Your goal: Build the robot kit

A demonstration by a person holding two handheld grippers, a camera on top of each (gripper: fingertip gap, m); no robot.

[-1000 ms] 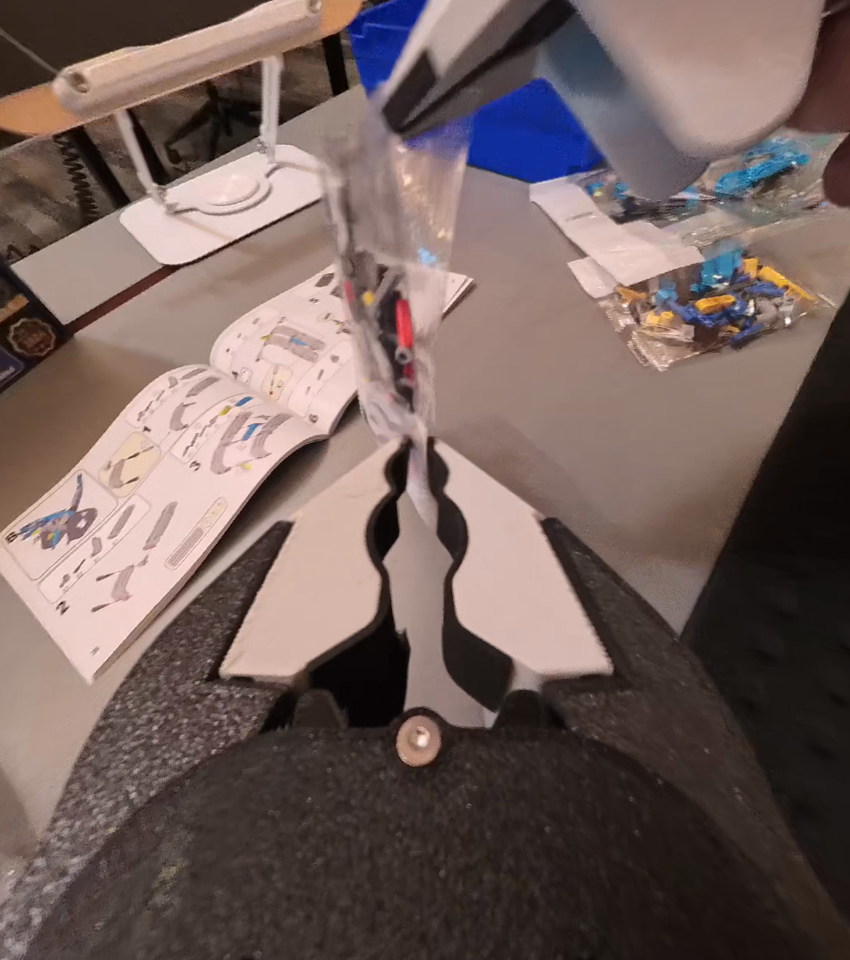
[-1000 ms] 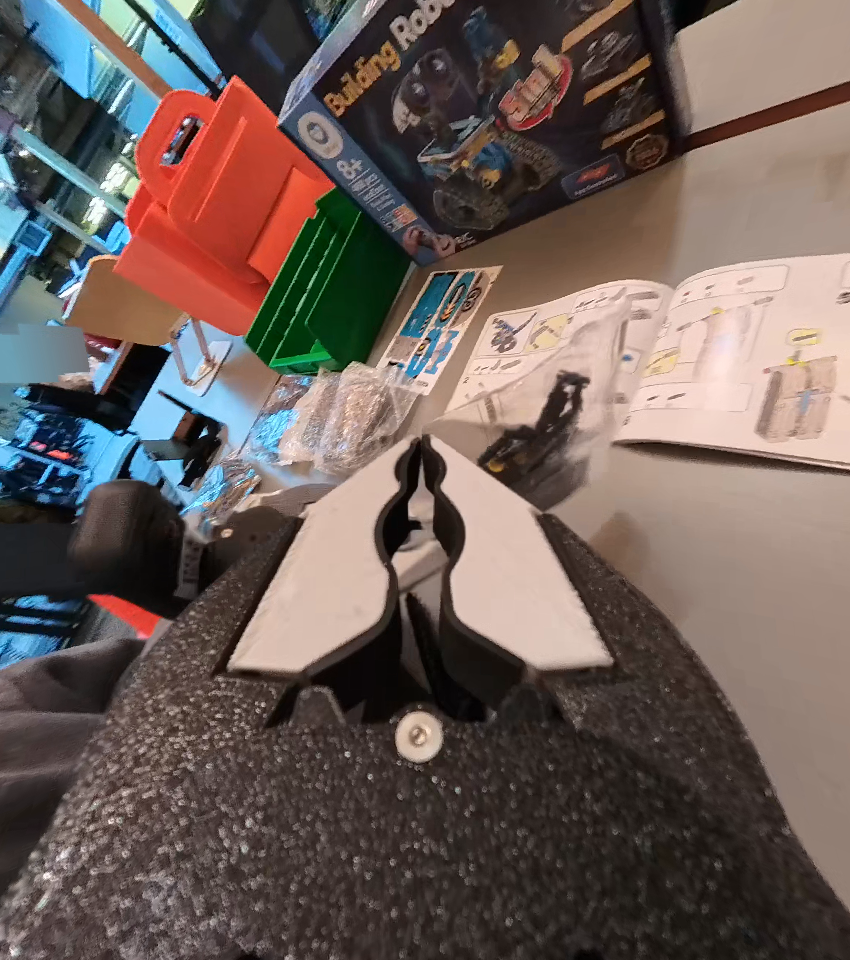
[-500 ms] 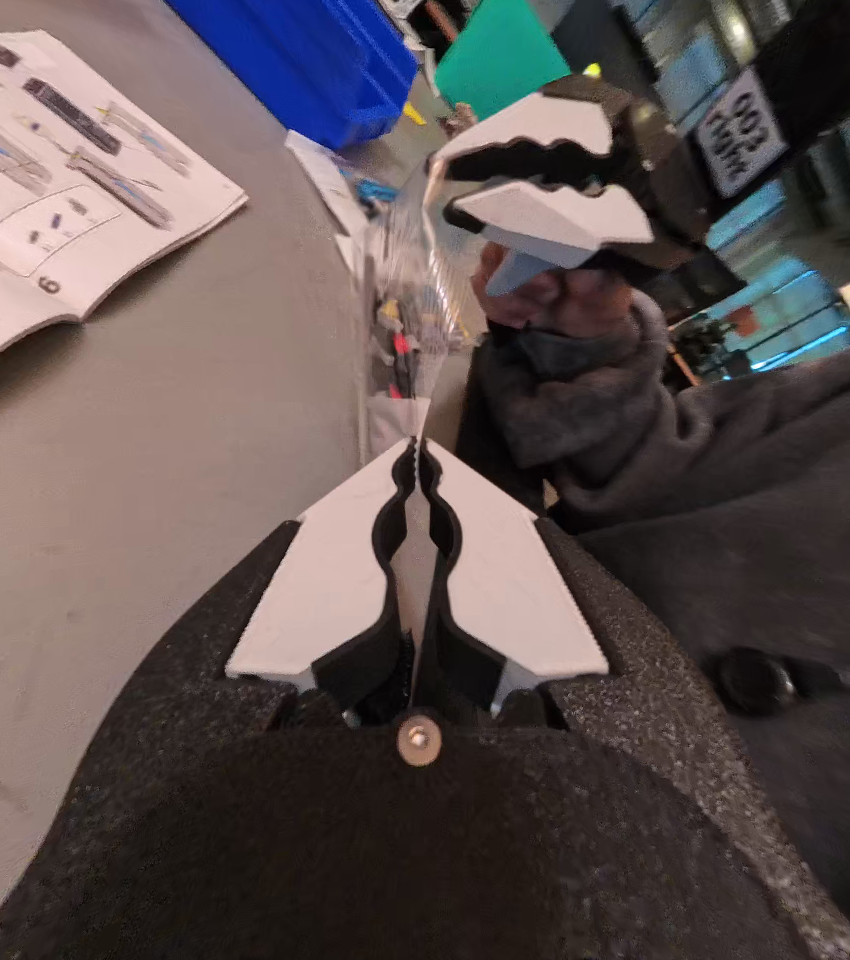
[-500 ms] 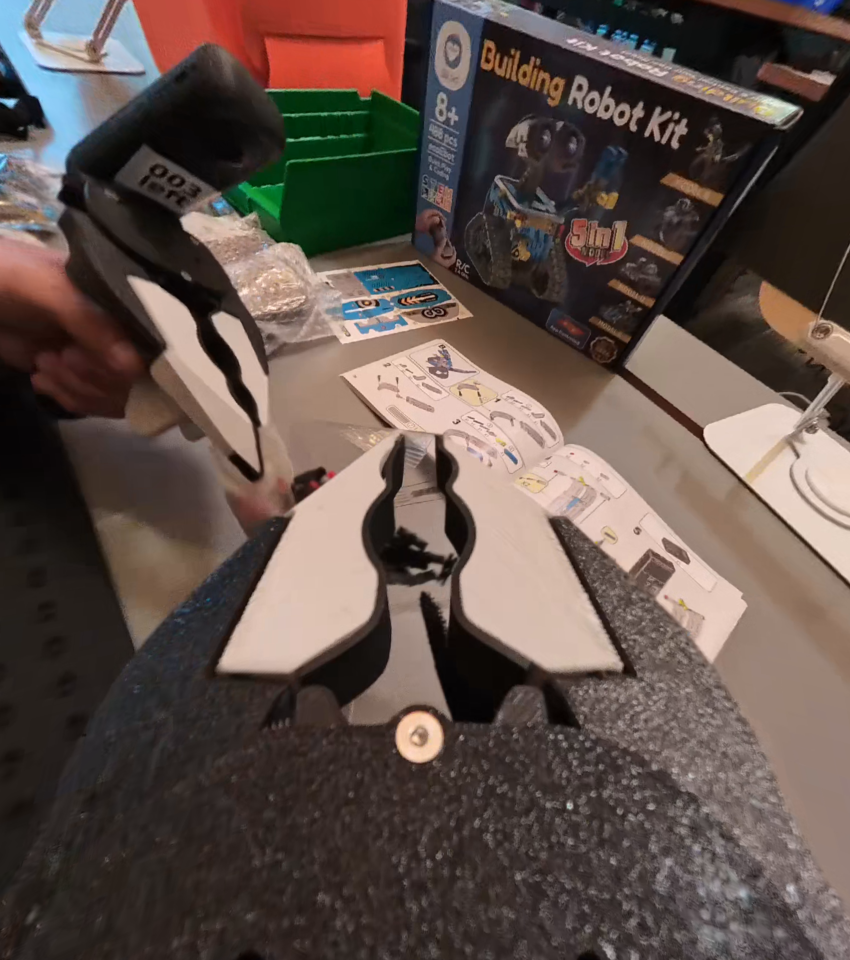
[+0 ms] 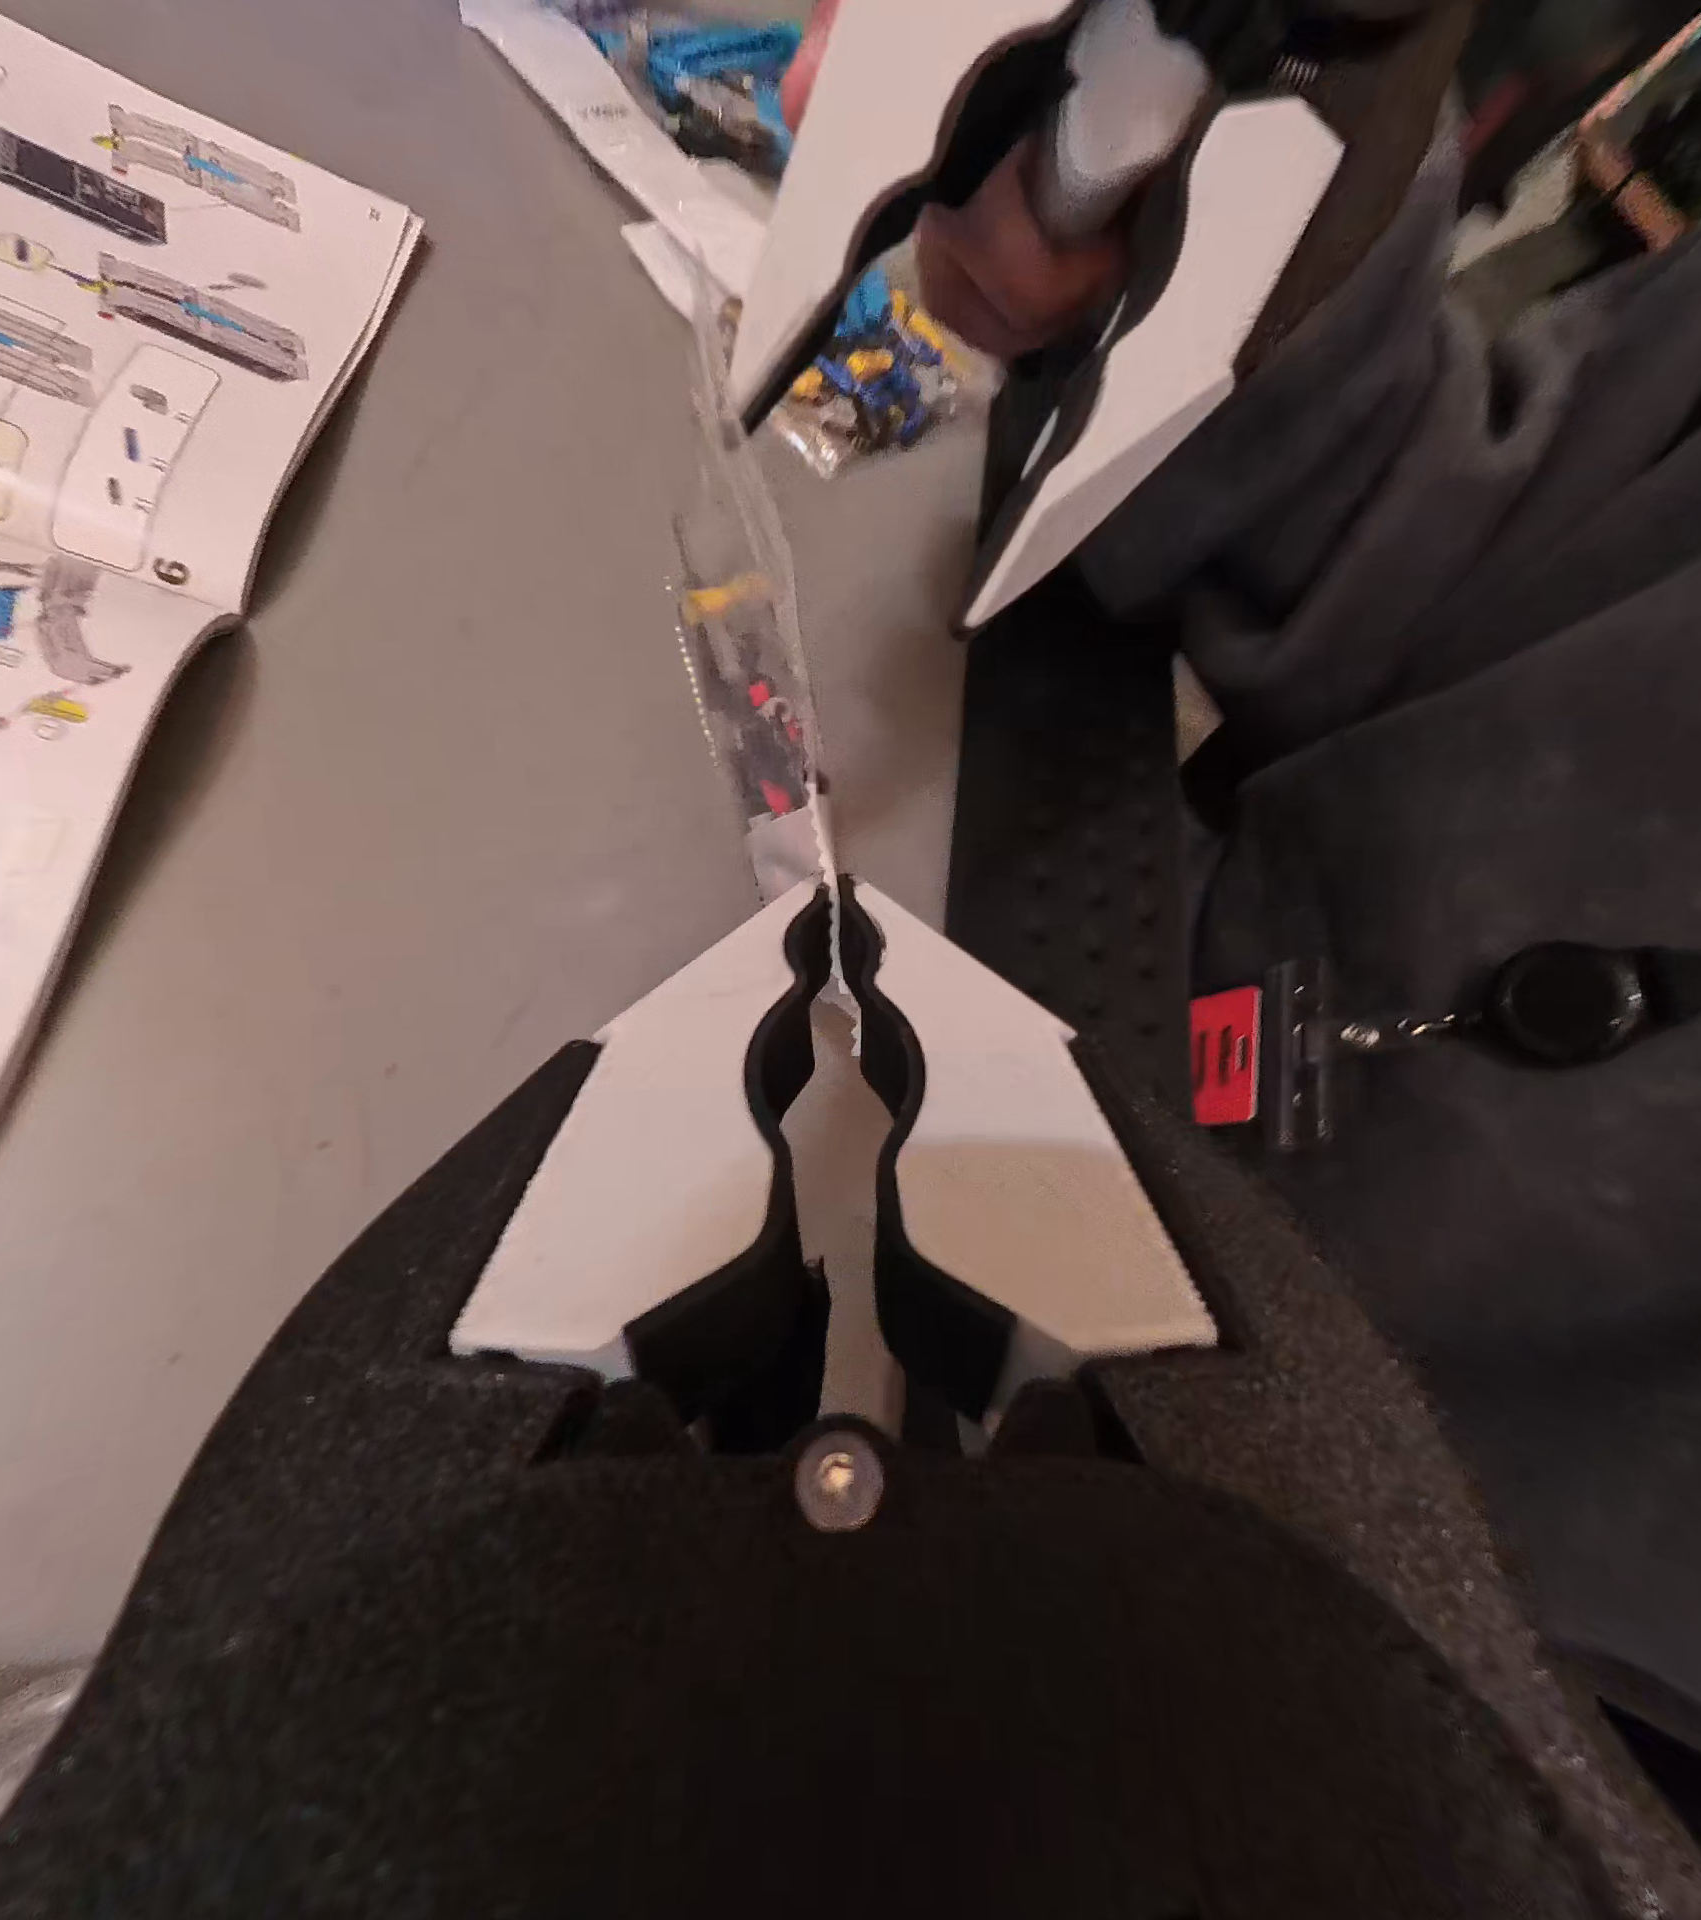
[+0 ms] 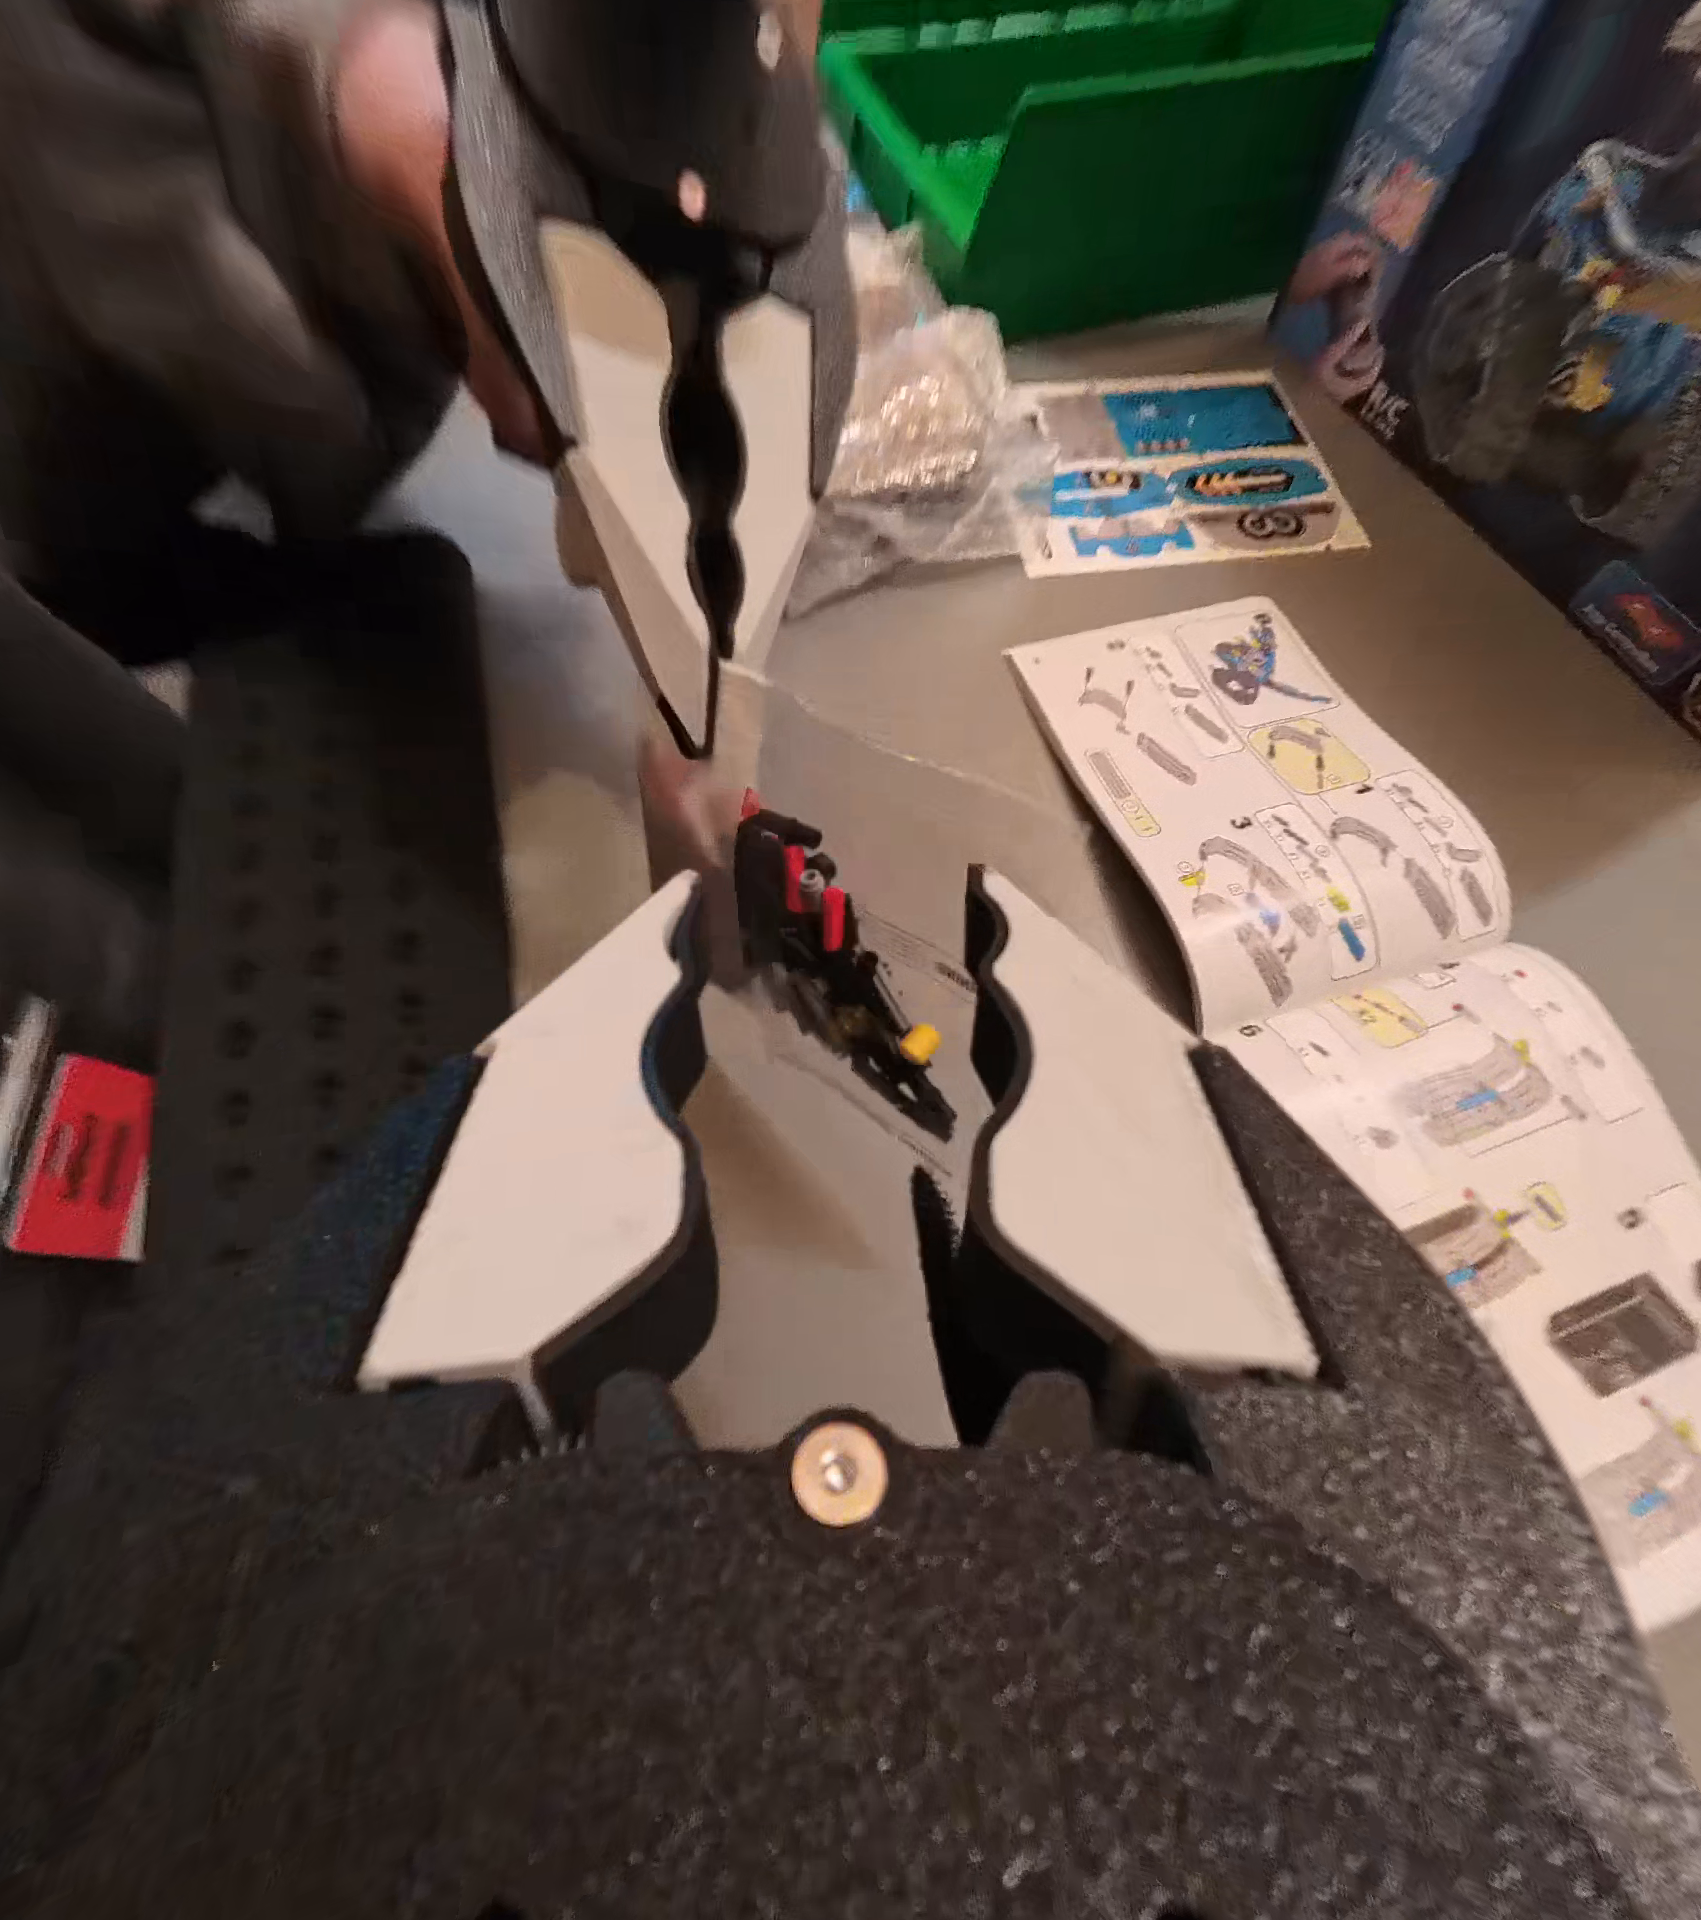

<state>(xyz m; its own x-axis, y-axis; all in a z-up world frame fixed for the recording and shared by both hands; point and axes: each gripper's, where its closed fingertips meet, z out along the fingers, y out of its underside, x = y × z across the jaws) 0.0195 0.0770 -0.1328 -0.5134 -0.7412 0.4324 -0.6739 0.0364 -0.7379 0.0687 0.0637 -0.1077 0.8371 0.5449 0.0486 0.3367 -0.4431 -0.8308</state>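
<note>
Grey table point(image 5: 430, 935) carries everything. At its far side in the right wrist view stands a dark printed kit box point(image 6: 1594, 312), w/ a green bin point(image 6: 1116, 156) to its left. An open instruction booklet point(image 6: 1365, 1039) lies flat on the table beside the right gripper; a blue-and-white sticker sheet point(image 6: 1189, 488) lies farther off, near the box. Crinkled clear bags point(image 6: 919, 436) sit just in front of the bin. In the left wrist view another bag of blue & yellow parts point(image 5: 867, 384) lies behind the right gripper.

Left gripper point(image 5: 833, 888): fingers together, clamped on the sealed edge of a small clear bag of parts point(image 5: 747, 665). Bag hangs out from the tips above the table, near its front edge; black, red & yellow bits inside.

Right gripper point(image 6: 830, 894): fingers apart, one on each side of the same bag, not pinching it. Contact w/ the plastic: can't tell.

Person's dark sleeve point(image 5: 1448, 520) fills the right of the left view; a red-and-black clip point(image 5: 1241, 1049) hangs on the clothing.
</note>
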